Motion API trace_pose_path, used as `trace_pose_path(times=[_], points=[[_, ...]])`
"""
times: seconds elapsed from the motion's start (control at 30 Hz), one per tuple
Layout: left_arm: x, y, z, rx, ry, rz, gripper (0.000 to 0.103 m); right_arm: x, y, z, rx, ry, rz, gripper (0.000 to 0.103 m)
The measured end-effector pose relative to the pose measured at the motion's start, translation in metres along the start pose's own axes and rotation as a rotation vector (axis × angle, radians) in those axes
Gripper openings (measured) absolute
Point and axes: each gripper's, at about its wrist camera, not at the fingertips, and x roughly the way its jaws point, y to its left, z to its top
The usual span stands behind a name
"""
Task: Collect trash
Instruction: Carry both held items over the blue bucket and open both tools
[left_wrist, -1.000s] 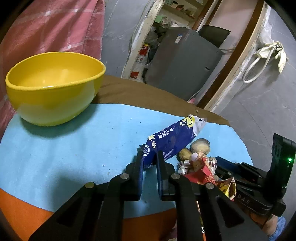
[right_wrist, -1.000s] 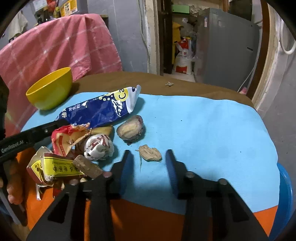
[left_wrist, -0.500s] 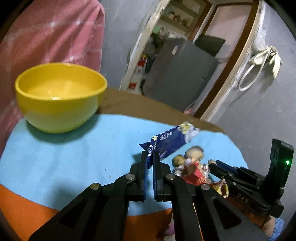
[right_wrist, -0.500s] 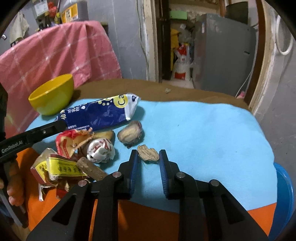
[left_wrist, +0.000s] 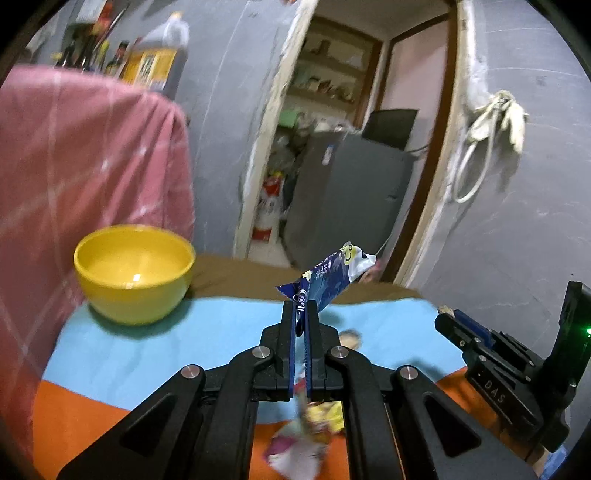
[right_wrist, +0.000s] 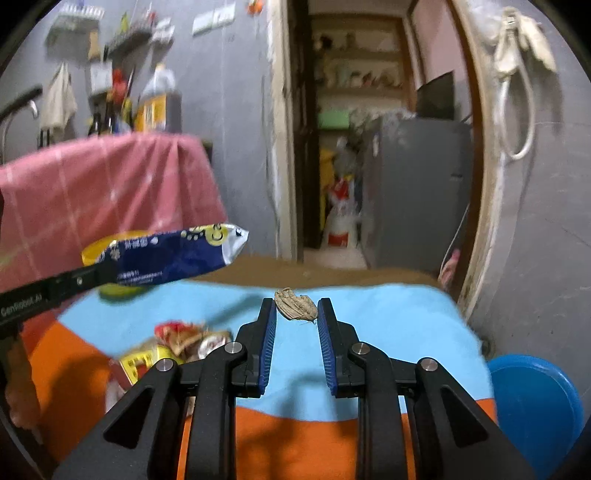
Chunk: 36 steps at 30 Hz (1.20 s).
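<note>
My left gripper (left_wrist: 300, 308) is shut on a blue snack wrapper (left_wrist: 328, 275) and holds it above the table; the wrapper also shows in the right wrist view (right_wrist: 173, 254). My right gripper (right_wrist: 296, 310) is shut on a small brown shell scrap (right_wrist: 296, 304), lifted off the blue cloth (right_wrist: 388, 325). A pile of crumpled red and yellow wrappers (right_wrist: 173, 345) lies on the cloth at the left, also seen blurred below my left fingers (left_wrist: 306, 435). The right gripper shows at the right of the left wrist view (left_wrist: 448, 314).
A yellow bowl (left_wrist: 135, 271) stands at the table's back left, next to a pink checked cloth (left_wrist: 74, 177). A blue bin (right_wrist: 535, 398) sits below the table's right edge. A doorway with a grey fridge (right_wrist: 413, 192) lies behind.
Both grippers have risen from the table. The left has lifted the blue wrapper off the cloth. The right closed on the shell scrap and picked it up.
</note>
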Motion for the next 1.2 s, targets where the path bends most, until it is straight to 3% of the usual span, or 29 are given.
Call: trace_pose_path(times=[0.27, 0.57, 0.87, 1.2], points=[[-0.014, -0.06, 0.01, 0.072, -0.094, -0.093, 0.002, -0.052, -0.033, 0.011, 0.06, -0.195, -0.078, 0.021], [0.017, -0.138, 0.0, 0.095, -0.023, -0.244, 0.002, -0.097, -0.084, 0.005, 0.134, -0.292, -0.253, 0.021], [0.06, -0.206, -0.021, 0.142, 0.133, -0.35, 0.002, -0.114, -0.155, -0.014, 0.297, -0.238, -0.417, 0.021], [0.117, -0.238, -0.048, 0.12, 0.375, -0.37, 0.002, -0.104, -0.207, -0.035, 0.462, -0.078, -0.456, 0.023]])
